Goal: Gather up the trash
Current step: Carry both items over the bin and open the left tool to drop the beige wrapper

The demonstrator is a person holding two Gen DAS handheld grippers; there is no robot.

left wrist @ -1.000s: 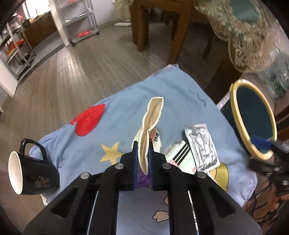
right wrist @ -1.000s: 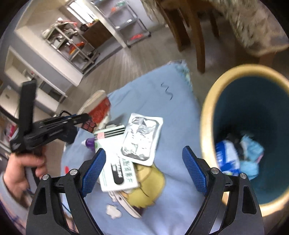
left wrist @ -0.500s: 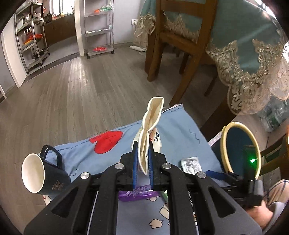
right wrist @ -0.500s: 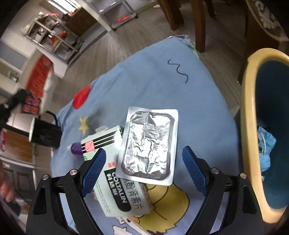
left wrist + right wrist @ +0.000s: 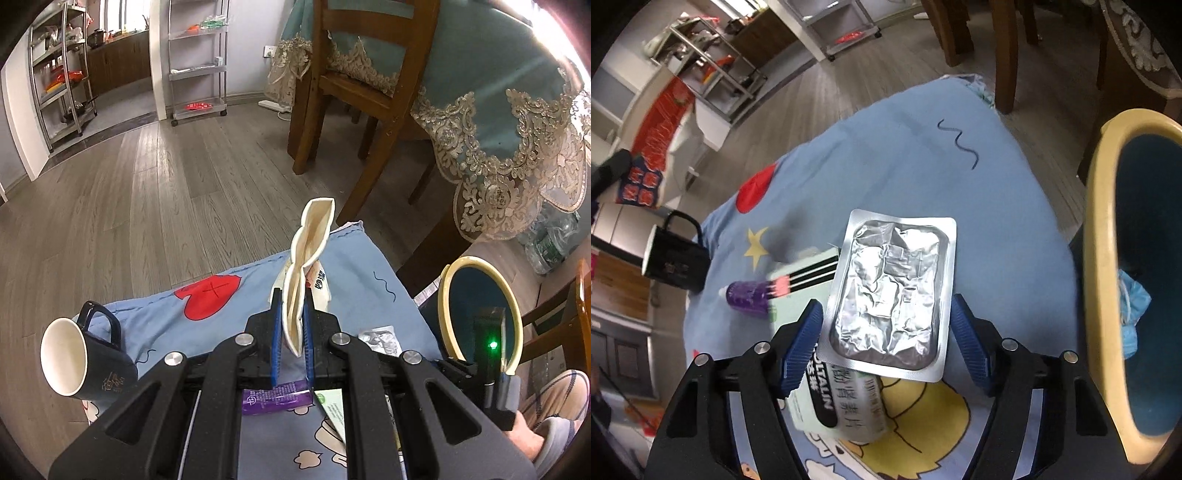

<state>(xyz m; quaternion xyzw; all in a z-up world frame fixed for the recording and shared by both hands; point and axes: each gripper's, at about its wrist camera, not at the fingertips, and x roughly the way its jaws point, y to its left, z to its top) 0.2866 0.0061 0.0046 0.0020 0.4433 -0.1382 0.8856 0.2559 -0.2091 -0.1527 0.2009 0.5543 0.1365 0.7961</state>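
So there's a blue cartoon blanket (image 5: pixel 923 155) spread over the floor, filling the middle of both views, and the trash bin (image 5: pixel 1108 258) with the yellow rim sits at the right edge of the frame, just beside the blanket. There's already a blue face mask (image 5: pixel 1132 306) lying in it.

The right gripper (image 5: pixel 886 343) is down low, its blue fingers straddling a crumpled foil blister pack (image 5: pixel 894 295) in the centre of its view. The jaws are closing, and the pack is between them, but the pads don't look like they're pressing on it yet. That pack lies on top of a pale green medicine box (image 5: pixel 812 369), with a small purple bottle (image 5: pixel 748 297) just left of that and a black mug (image 5: pixel 677 264) on its side further left.

The left gripper (image 5: pixel 293 339) is clamped tight on a squashed cream paper cup (image 5: pixel 308 254), held up above the blanket in the middle of its frame.

If I were doing it, I'd squeeze the foil across its short width and go gently, since it's thin and will buckle. I'd also watch that the left finger doesn't catch the box underneath. The bin is close on the right, so it's a short swing over the rim, and the cup can follow.
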